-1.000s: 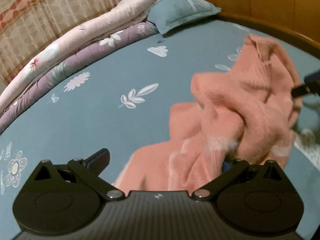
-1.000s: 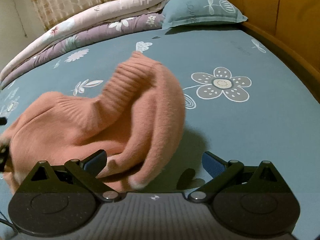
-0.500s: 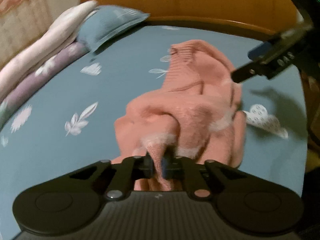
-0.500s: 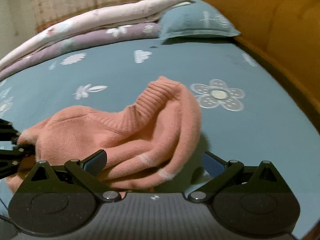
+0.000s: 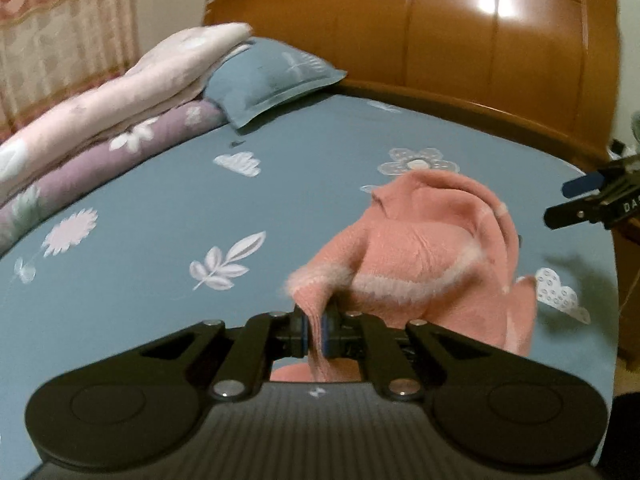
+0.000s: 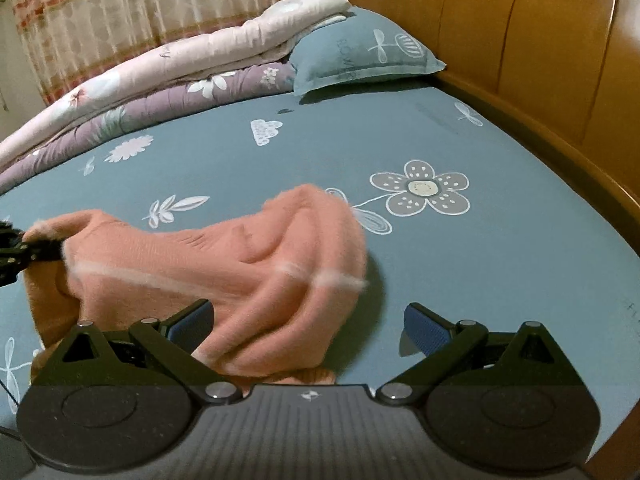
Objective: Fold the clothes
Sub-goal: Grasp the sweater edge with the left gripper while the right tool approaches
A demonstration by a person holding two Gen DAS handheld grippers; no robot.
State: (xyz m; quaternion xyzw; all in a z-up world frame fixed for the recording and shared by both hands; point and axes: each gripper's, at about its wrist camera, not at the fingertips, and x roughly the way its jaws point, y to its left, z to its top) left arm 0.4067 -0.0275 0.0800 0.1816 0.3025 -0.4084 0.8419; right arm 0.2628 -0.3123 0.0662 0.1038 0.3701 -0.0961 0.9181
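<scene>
While the pink sweater [image 5: 432, 252] lies crumpled on the blue floral bedsheet [image 5: 168, 208], one fuzzy edge of it is lifted and pinched between the closed pads of the left gripper [image 5: 315, 334]. Off to its right, the right gripper [image 6: 308, 326] hovers just above the sweater's near folds with its jaws spread wide, clamping nothing. Farther off on the left, a pink and purple folded quilt [image 6: 168, 80] runs along the bed's edge, touching a blue pillow [image 6: 360, 56] set by the wooden headboard [image 5: 460, 32].
</scene>
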